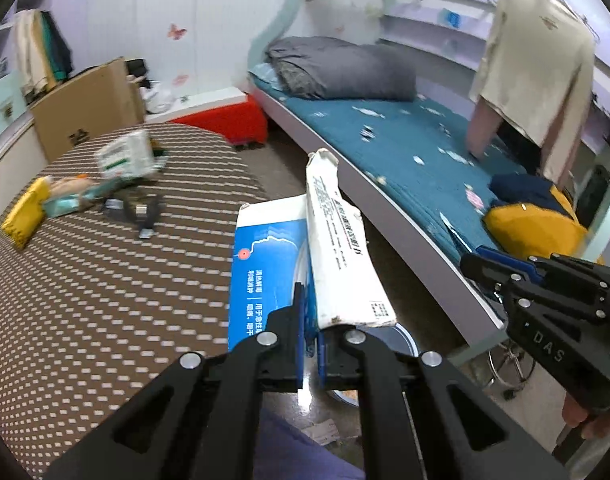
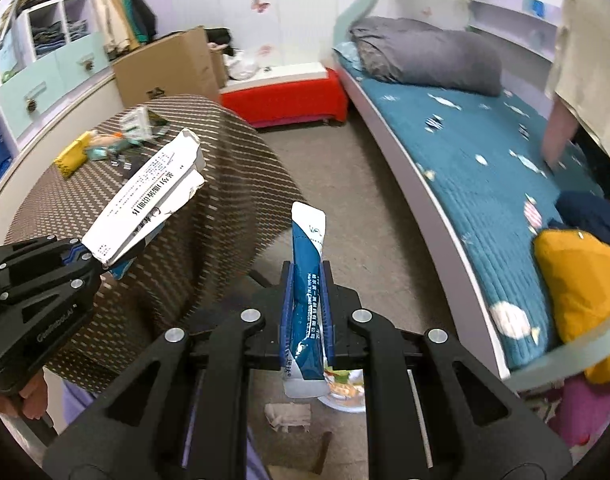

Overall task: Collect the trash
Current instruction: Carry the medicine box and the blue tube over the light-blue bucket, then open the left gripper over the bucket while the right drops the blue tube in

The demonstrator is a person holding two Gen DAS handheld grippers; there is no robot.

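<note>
With both tools already loaded, looks about halfway through this round of pickup. Far left on the brown patterned table [image 1: 105, 280]: still a little heap of leftovers [image 1: 105, 184] — yellow packet, some wrappers, a white-and-green pack — so plenty left to grab there. Moving right, left gripper [image 1: 311, 316] pinched tight on a flattened blue-and-white carton [image 1: 301, 248], white torn panel sticking up past the fingertips. Same carton seen from the other camera, poking out over the table edge. Further right, right gripper [image 2: 307, 304] clamped on a blue-and-white sachet [image 2: 307, 280], standing upright between the pads. Down low between the arms, what might be a bin rim [image 1: 397, 338] on the floor, plus a crumpled scrap [image 2: 287, 416] lying next to it. Probably next: dump both pieces, then back for the table pile and that floor scrap. Bed [image 2: 465, 168] on the right not part of this, as far as can be told.
</note>
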